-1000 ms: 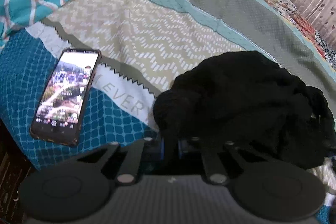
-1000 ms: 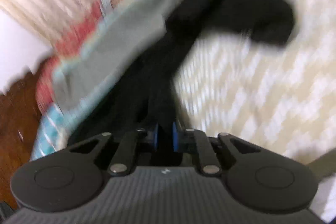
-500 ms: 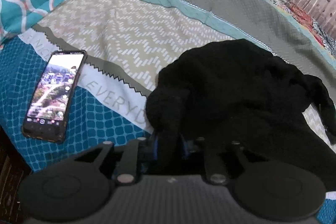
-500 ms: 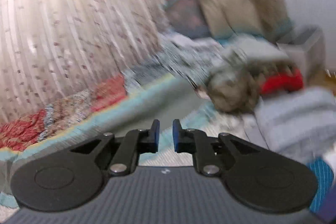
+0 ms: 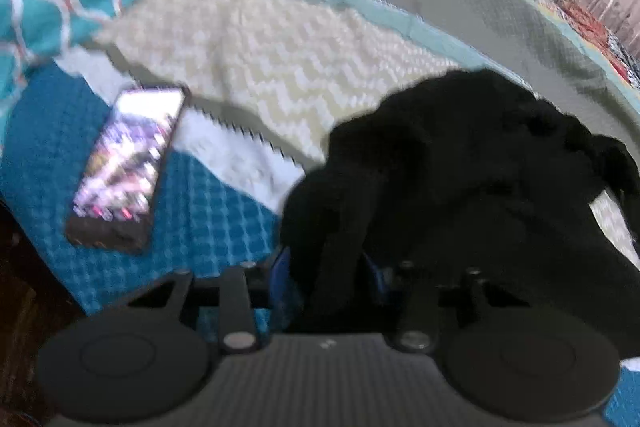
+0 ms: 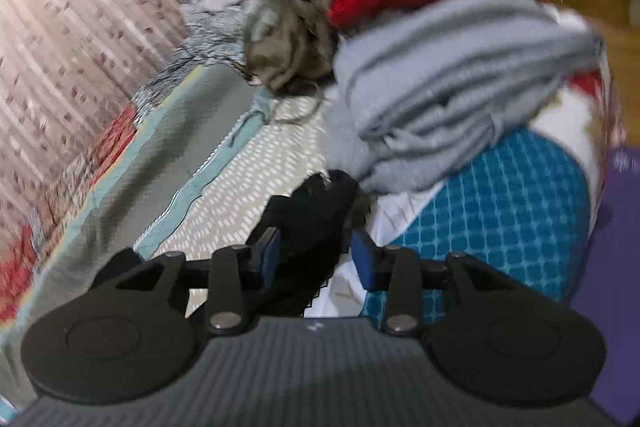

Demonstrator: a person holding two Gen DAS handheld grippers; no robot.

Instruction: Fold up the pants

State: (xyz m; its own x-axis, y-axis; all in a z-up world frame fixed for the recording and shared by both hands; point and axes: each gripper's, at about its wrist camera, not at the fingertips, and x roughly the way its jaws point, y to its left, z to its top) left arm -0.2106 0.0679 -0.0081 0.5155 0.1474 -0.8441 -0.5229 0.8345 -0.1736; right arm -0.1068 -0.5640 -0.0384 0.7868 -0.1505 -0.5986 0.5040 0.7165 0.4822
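Now both jaws opening: left gripper (image 5: 328,267) and right gripper (image 6: 316,255) loosening around black pants (image 5: 460,167); released cloth may slump, fold collapsing.

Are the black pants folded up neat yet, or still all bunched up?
Still bunched up. The black pants sit in a lumpy heap on the bedspread, with no flat, even layers or straight edges showing.

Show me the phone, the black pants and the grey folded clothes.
phone (image 5: 126,169), left wrist view, middle of its lit screen.
black pants (image 5: 472,163), left wrist view, centre of the heap.
grey folded clothes (image 6: 452,83), right wrist view, middle folds.
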